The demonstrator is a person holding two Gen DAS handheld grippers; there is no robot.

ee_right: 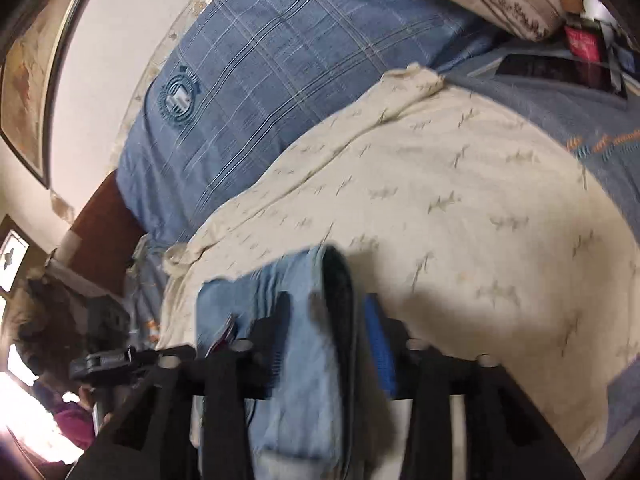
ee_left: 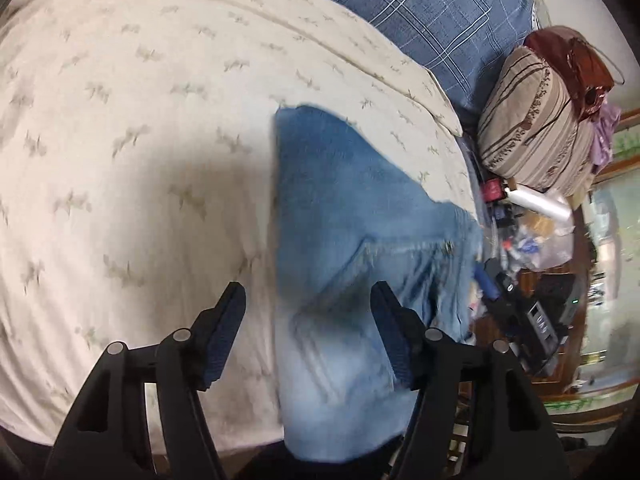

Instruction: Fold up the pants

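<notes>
The blue jeans (ee_left: pixel 352 216) lie on a cream patterned bedspread (ee_left: pixel 140 120), running from the middle of the left wrist view down past the bed's near edge. My left gripper (ee_left: pixel 308 300) is open above them, its right finger (ee_left: pixel 394 332) over the denim and its left finger (ee_left: pixel 224 332) over the bedspread. In the right wrist view my right gripper (ee_right: pixel 328 320) has its fingers closed on a fold of the jeans (ee_right: pixel 304 360), lifted off the cream bedspread (ee_right: pixel 460 220). My right gripper also shows in the left wrist view (ee_left: pixel 516 304) at the jeans' right edge.
A blue plaid pillow (ee_left: pixel 420 12) lies at the head of the bed, also in the right wrist view (ee_right: pixel 260 80). A striped brown cushion (ee_left: pixel 532 120) and a cluttered bedside surface (ee_left: pixel 536 232) stand at the right. A wall with a framed picture (ee_right: pixel 24 92) is at the left.
</notes>
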